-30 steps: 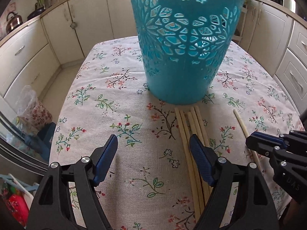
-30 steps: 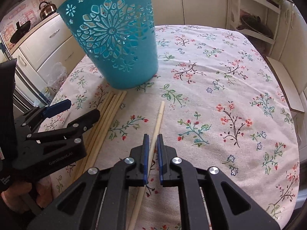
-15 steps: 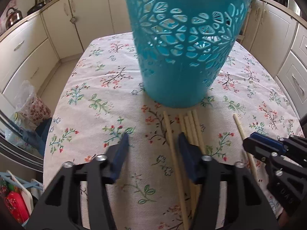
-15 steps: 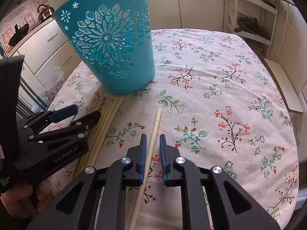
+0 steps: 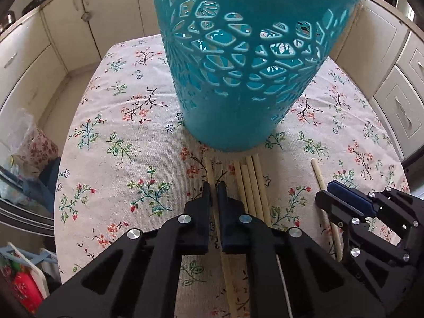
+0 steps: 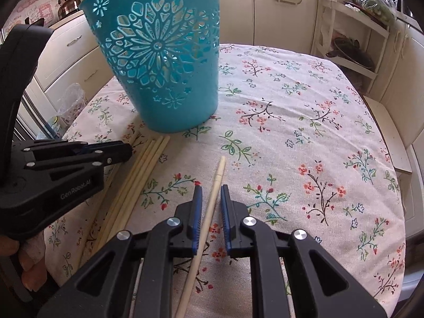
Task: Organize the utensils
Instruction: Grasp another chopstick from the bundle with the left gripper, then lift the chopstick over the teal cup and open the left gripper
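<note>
Pinching one chopstick (image 5: 212,175), left gripper (image 5: 214,185); right gripper (image 6: 211,189) slightly agape around another (image 6: 218,171).

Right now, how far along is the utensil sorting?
Nothing looks done: every chopstick in view lies on the tablecloth. In hand: left gripper fingers just closed on the leftmost chopstick; right gripper fingers, just eased open, straddle the lone chopstick. Left: bundled chopsticks, all into the basket.

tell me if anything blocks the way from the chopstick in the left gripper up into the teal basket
Nothing visible does. The left gripper is shut on one chopstick, split off left of the chopstick bundle. The teal basket stands just beyond it on the floral tablecloth. The right gripper is off to the side, around a separate chopstick.
</note>
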A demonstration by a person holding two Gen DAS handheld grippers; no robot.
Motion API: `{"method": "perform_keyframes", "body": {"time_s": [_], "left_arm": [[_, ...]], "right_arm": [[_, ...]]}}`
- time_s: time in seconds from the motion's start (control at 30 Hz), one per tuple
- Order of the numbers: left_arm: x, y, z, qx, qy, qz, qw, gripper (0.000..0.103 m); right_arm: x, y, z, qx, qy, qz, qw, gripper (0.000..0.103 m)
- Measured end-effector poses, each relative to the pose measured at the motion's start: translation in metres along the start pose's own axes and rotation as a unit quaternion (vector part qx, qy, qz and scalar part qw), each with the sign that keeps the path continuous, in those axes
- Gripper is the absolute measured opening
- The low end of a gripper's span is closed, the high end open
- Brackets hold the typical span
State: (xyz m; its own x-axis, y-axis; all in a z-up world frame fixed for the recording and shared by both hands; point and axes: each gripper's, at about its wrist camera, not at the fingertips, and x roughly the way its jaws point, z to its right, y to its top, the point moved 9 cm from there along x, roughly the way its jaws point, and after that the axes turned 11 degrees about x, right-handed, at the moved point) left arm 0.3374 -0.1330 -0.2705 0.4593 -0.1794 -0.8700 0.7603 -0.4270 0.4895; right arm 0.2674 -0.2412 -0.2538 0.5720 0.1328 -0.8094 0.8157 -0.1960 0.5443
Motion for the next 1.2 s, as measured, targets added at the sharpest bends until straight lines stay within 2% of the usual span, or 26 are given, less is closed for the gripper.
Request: {"method": "perform_keyframes", "body": {"time_s": [0.37,0.57,0.7,0.87,0.97,1.2], "left_arm": [[-0.034,-0.011,0.002,0.016,0.022,0.056,0.998,0.005],[-0.052,-0.013,0.008,0.023,0.01,0.083,0.9962,0.005],[-0.072,-0.013,0.011,0.013,-0.023,0.117,0.9928,0.005],[-0.108,-0.008,0.001,-0.02,-0.074,0.171,0.9823,0.005],[-0.138,0.002,-0.007,-0.036,-0.095,0.207,0.9731,0.005],[-0.198,0.055,-0.017,-0.047,-0.105,0.293,0.9492,0.005]], "right_arm": [[-0.003,-0.003,-0.002,-0.004,-0.007,0.01,1.0,0.013],[-0.003,-0.004,-0.002,-0.007,-0.009,0.014,1.0,0.013],[-0.004,-0.004,-0.003,-0.008,-0.008,0.015,1.0,0.013],[-0.004,-0.004,-0.003,-0.007,-0.007,0.016,1.0,0.013],[-0.004,-0.004,-0.002,-0.004,-0.006,0.015,1.0,0.013],[-0.004,-0.003,-0.002,0.003,-0.001,0.012,1.0,0.014]]}}
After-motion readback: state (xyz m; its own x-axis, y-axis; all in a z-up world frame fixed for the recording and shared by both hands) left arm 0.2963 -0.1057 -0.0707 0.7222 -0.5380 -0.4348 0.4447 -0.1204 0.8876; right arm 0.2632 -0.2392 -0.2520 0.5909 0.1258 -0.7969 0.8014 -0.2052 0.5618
